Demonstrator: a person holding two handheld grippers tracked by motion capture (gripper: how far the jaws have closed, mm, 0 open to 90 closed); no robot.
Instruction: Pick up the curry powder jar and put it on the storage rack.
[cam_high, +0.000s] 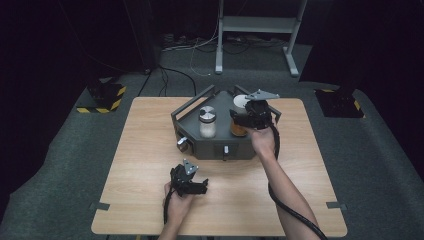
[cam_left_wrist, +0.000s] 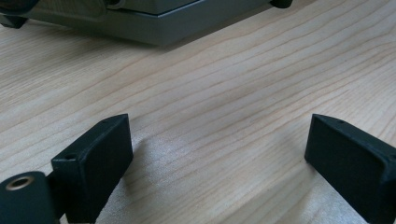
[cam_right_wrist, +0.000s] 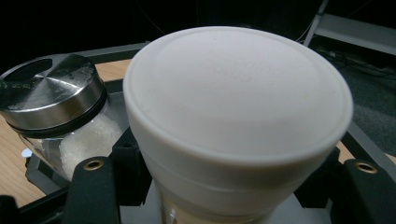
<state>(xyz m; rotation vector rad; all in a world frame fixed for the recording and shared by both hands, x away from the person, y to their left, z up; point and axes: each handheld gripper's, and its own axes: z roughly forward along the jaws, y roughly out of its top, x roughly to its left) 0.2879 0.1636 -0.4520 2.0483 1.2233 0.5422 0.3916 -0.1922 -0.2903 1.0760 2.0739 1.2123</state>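
Observation:
A jar with a white lid (cam_right_wrist: 233, 107) and orange-brown contents (cam_high: 238, 131) stands at the right side of a grey metal tray (cam_high: 210, 149). My right gripper (cam_high: 238, 119) is shut on this jar, its black jaws pressing on either side just below the lid (cam_right_wrist: 233, 186). Beside it in the tray is a glass jar (cam_high: 207, 123) of white granules with a steel lid (cam_right_wrist: 51, 88). My left gripper (cam_high: 199, 188) rests low over the wooden table in front of the tray. Its jaws stand open (cam_left_wrist: 219, 140) with only bare wood between them.
The tray (cam_left_wrist: 154, 28) has raised bar handles, and knobs (cam_high: 183, 144) on its front wall. It sits at the back middle of the wooden table (cam_high: 145, 165). Beyond the table are dark carpet, cables and a white metal stand (cam_high: 257, 30).

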